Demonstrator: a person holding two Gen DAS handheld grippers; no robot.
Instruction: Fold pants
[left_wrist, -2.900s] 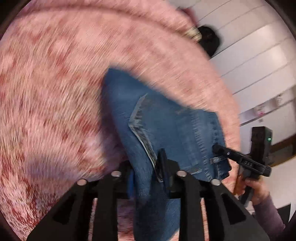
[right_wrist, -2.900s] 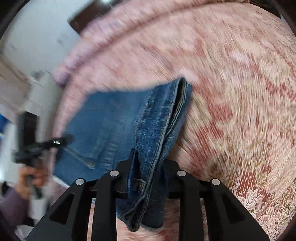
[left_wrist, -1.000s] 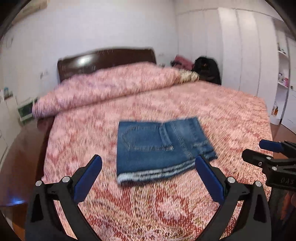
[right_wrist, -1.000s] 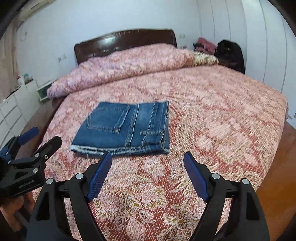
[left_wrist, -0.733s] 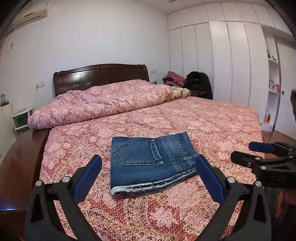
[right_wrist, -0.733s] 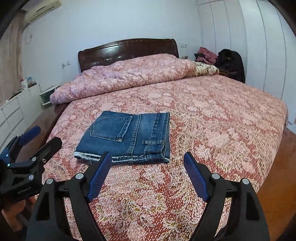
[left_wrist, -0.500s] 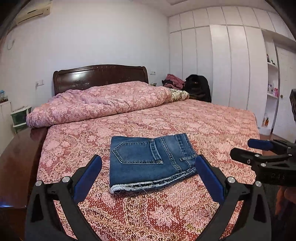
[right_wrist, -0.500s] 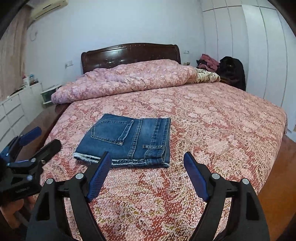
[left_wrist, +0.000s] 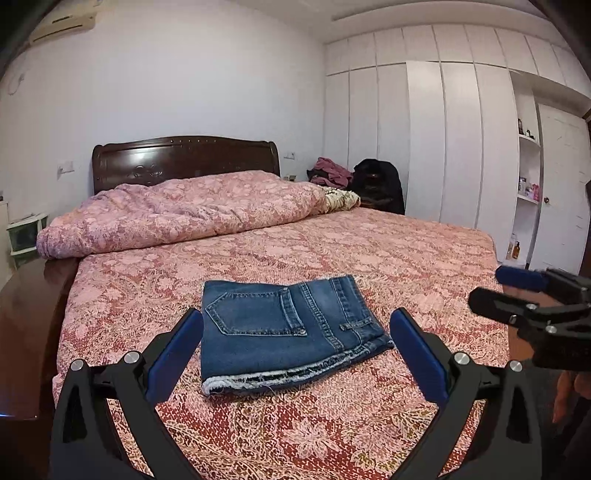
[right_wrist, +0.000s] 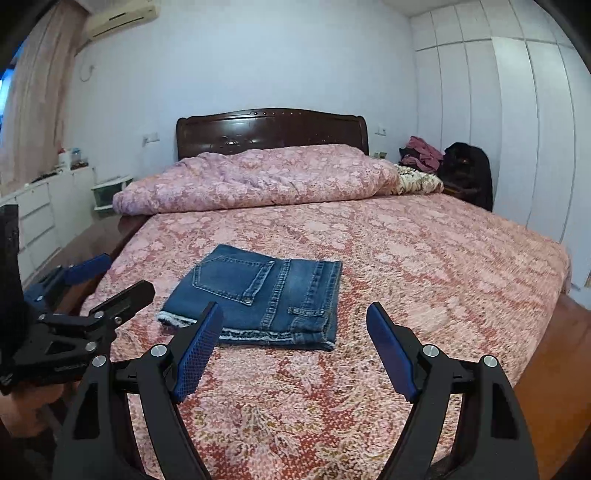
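Observation:
The blue denim pants lie folded into a flat rectangle on the pink patterned bedspread, back pocket up, frayed hems toward me. My left gripper is open, held back from the near edge of the pants with nothing between its blue pads. My right gripper is open too, also short of the pants and holding nothing. Each gripper shows at the side of the other's view, the right gripper and the left gripper, both with jaws apart.
A rolled pink quilt lies along the dark wooden headboard. White wardrobes line the right wall, with a black bag and clothes beside the bed. White drawers stand at the left. A hand grips the left tool.
Both grippers released the pants earlier and now stand open. Over the last second both views tilted upward, showing more wall and wardrobe; the folded pants lie still.

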